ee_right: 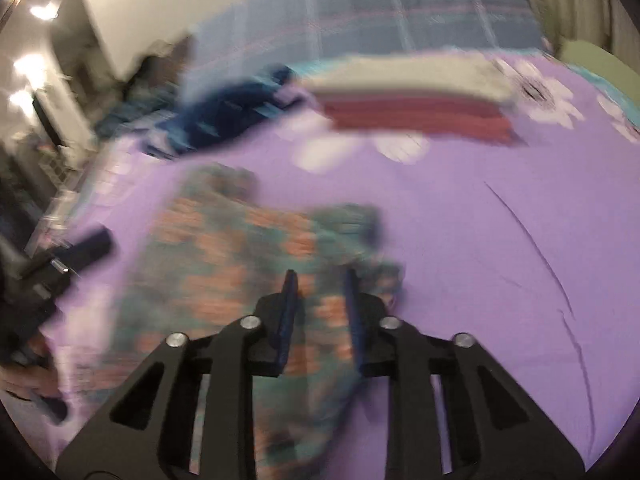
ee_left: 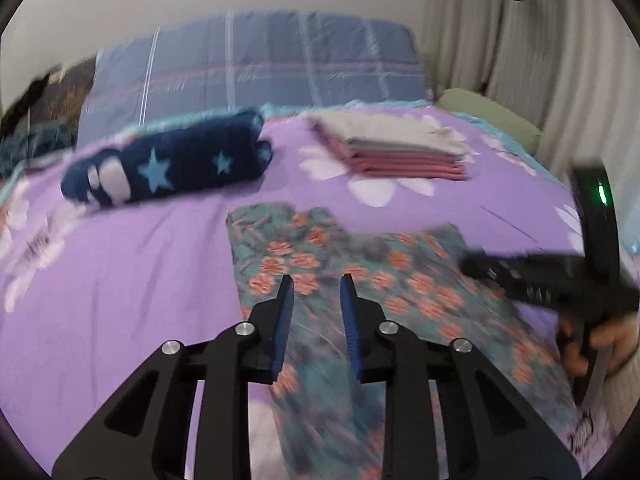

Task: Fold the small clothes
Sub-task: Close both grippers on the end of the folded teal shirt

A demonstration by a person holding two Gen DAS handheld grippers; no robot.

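Floral garment (ee_left: 348,280) lies spread on the purple sheet (ee_left: 140,272), reaching from the centre of the left wrist view down to 6 o'clock and out toward 4 o'clock. The left gripper (ee_left: 316,284) hangs over it with its blue-padded fingers (ee_left: 285,312) apart and nothing between them; whether the tips touch the cloth cannot be told. At 3 o'clock in that view the right gripper (ee_left: 540,280) reaches in over the garment's right part, blurred, with a hand (ee_left: 600,340) on its handle. In the right wrist view the right gripper's fingers are likewise apart and empty above the garment's right edge, and the picture is heavily smeared. The left gripper shows there at 9 o'clock, just beside the garment's left edge. Farther up the bed, at 1 o'clock in the left view, sits a stack (ee_left: 400,148) of folded pink and grey clothes; at 10 o'clock lies a navy bundle (ee_left: 168,164) with blue stars. A blue plaid quilt (ee_left: 256,64) stands behind both, at 12 o'clock.
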